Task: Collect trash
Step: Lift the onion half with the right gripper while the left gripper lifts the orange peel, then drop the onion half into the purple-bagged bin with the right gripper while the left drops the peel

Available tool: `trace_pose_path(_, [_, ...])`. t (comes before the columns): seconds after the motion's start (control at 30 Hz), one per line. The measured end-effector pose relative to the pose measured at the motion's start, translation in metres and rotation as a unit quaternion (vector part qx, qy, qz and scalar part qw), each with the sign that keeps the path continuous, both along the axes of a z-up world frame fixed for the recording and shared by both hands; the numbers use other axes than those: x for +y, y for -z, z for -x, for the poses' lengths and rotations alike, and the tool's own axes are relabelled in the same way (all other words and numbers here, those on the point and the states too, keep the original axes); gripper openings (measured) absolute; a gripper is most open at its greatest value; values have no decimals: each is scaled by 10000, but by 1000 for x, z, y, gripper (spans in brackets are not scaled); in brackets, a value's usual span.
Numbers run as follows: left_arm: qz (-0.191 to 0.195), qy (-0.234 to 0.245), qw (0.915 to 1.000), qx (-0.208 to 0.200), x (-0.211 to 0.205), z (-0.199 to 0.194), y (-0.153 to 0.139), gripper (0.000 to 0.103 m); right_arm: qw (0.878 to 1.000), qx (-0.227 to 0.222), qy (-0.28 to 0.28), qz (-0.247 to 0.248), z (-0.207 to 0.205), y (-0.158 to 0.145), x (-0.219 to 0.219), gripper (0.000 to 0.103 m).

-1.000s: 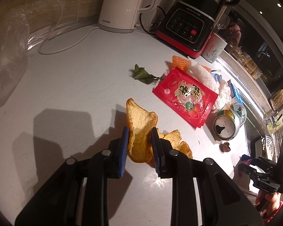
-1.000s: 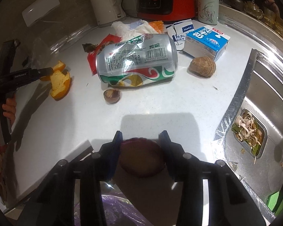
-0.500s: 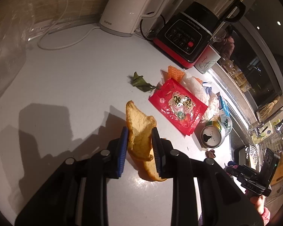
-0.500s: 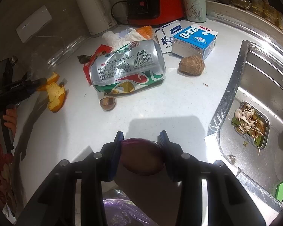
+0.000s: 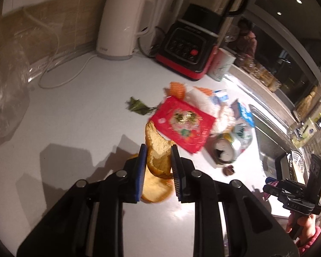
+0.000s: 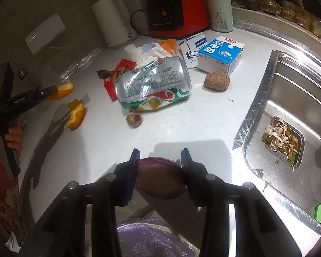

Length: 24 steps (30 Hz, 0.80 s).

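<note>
A: Left tongs (image 5: 157, 167) status?
B: Clenched on an orange peel (image 5: 158, 158), lifted clear of the counter (image 5: 85, 115); a second peel piece (image 6: 76, 114) lies on the counter beneath.
A: Right tongs (image 6: 160, 168)?
B: Clenched on a purple onion piece (image 6: 161, 178), held at the counter's near edge above a purple-lined bin (image 6: 154, 242).
</note>
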<state>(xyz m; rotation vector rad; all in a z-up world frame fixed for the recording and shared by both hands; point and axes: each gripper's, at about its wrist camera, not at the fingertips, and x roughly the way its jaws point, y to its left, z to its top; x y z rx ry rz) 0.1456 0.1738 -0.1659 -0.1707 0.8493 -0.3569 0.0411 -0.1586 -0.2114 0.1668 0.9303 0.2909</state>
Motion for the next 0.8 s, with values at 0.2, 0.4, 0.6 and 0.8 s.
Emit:
trace_pose_path(0.2, [136,551,9981,-224,-39,58,-25,22,9988,320,-367,-19,76,-5,17,40])
trace_pose_path(0.4, [205,1162,9930,-81,-82,110,-20,22,9892,1271,-717,131,136,76,52,40])
trace_pose_path(0.6, [122,1715,9850,120,-117,158,-6,22,9790,1849,-728,444,152,163,63,40])
trace_pose_path(0.8, [-55,1662,9858,233,-125,196,4,22,9764,1873,-857,648,161,166,66,53])
